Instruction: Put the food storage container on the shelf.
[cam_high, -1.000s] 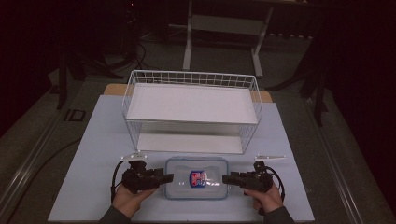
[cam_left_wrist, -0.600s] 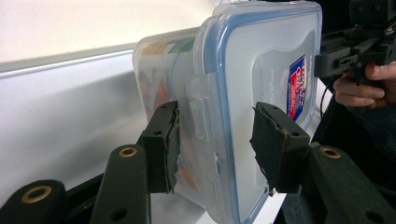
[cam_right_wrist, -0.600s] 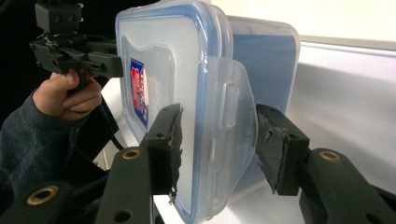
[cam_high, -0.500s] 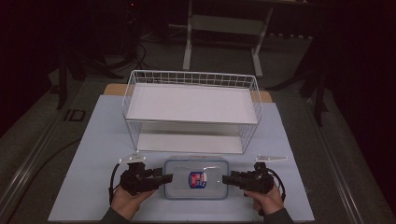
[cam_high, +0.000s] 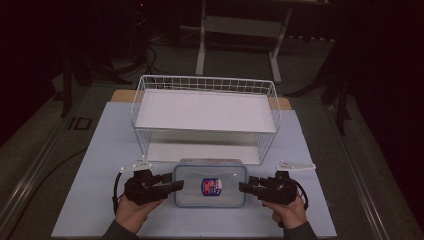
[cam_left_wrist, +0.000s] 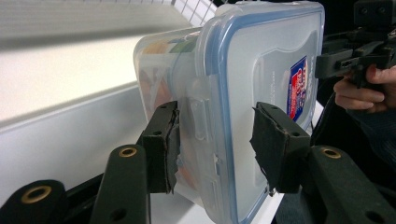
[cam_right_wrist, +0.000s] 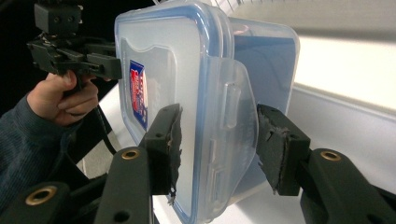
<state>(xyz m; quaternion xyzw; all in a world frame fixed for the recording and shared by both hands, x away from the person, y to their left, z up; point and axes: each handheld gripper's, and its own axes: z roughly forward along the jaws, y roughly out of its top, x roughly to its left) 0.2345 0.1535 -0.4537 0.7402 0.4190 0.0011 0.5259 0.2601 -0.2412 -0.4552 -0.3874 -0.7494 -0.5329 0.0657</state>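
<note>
A clear plastic container (cam_high: 210, 186) with a blue-rimmed lid and a red-and-blue label hangs just above the table's near edge, in front of the basket. My left gripper (cam_high: 176, 186) is shut on its left short end and my right gripper (cam_high: 244, 187) on its right short end. In the left gripper view the container (cam_left_wrist: 261, 60) stands on edge, and the left gripper (cam_left_wrist: 215, 140) has one pad on the body and one on the lid. In the right gripper view the right gripper (cam_right_wrist: 217, 140) clamps the container (cam_right_wrist: 187, 60) the same way.
A white wire basket (cam_high: 207, 79) with a white board across it stands just behind the container. The pale blue table top (cam_high: 100, 150) spreads left and right of it. Dark floor, cables and a table frame lie beyond.
Both hands have risen a little, and the container has come up with them off the table. The jaws have kept their spacing.
</note>
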